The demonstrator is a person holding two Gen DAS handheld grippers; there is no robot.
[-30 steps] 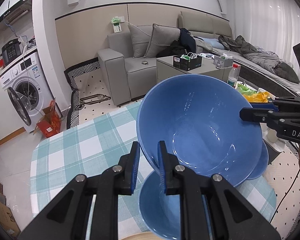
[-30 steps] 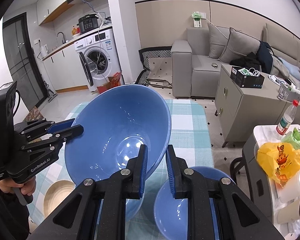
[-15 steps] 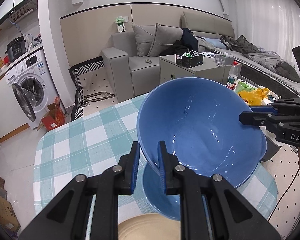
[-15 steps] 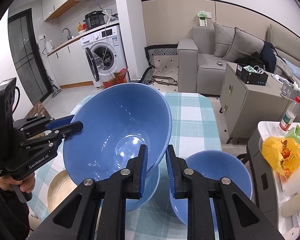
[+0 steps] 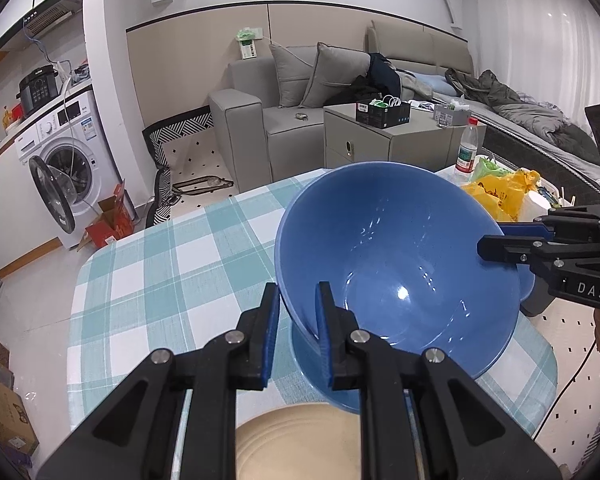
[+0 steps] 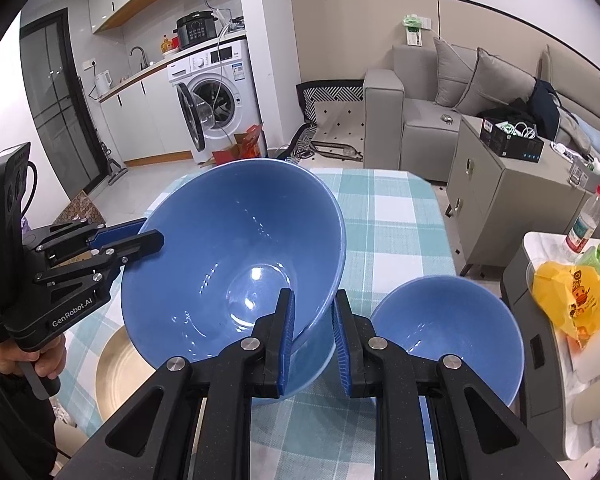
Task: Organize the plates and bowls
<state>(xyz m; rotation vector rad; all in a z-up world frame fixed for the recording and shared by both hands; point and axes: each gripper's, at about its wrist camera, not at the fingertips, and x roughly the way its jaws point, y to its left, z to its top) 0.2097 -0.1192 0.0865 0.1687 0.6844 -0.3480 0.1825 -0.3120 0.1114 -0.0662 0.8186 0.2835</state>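
A big blue bowl (image 5: 396,264) hangs tilted above the tabletop (image 5: 172,264), pinched at opposite sides of its rim by both tools: the left gripper (image 5: 296,336) clenches the near wall between its blue-padded fingers, and the right gripper (image 6: 312,340) grips the other side the same way. The bowl is deep and conical with a flat round bottom, its glaze smooth and glossy, catching small white glints of ceiling light. Directly beneath it sits another blue bowl (image 6: 312,368), only its lower side showing. Just right of the right gripper rests a smaller blue bowl (image 6: 452,332), equally shiny. Below and left of the held bowl lies a matte cream plate (image 5: 300,444) with faint concentric rings. The tabletop wears a soft woven cloth checked in teal and white, rounded at its corners.
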